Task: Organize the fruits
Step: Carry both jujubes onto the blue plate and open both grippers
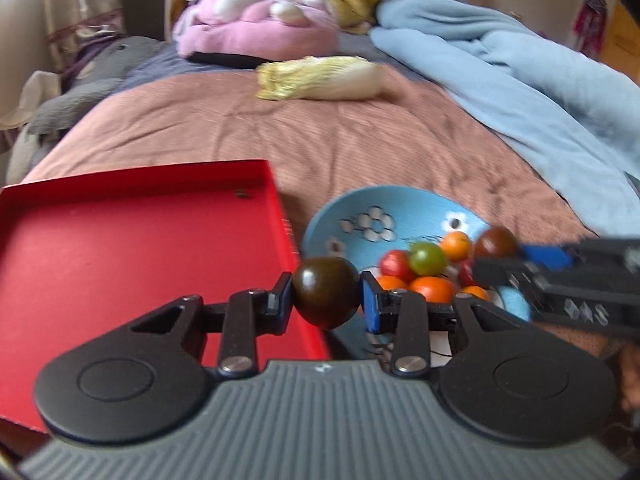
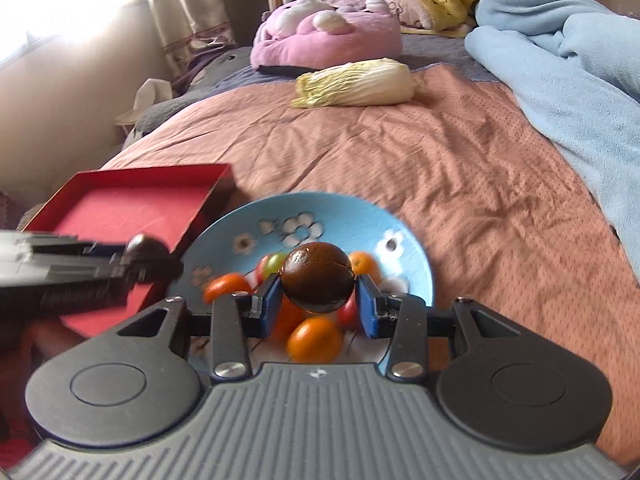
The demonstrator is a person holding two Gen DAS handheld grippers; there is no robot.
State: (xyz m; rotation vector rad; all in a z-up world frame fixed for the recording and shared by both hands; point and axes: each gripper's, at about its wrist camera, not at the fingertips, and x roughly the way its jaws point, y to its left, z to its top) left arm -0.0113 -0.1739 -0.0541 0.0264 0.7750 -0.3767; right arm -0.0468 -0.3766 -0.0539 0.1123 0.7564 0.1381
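Left wrist view is smeared on its right side: my right gripper (image 1: 486, 258) comes in there as a blurred dark bar, and the fruit behind it reads only as colour patches. Near rim of the blue plate (image 1: 320, 224) is hidden behind my own tool body. Right wrist view blurs the left gripper (image 2: 154, 258) the same way, low at left.

Left gripper (image 1: 326, 298) pinches a dark tomato (image 1: 326, 292) between its pads, hanging just over the right wall of the red tray (image 1: 276, 196), with the plate just right of it. Tray floor looks bare but for one dark speck at the far corner.

Right gripper (image 2: 317, 294) is clamped on a second dark tomato (image 2: 317, 278), split line visible across its top, above the plate (image 2: 352, 216). Beneath it lie orange, red and green tomatoes (image 2: 314, 340), piled at the near side.

Far off on the bed, a napa cabbage (image 2: 356, 84) lies on its side.
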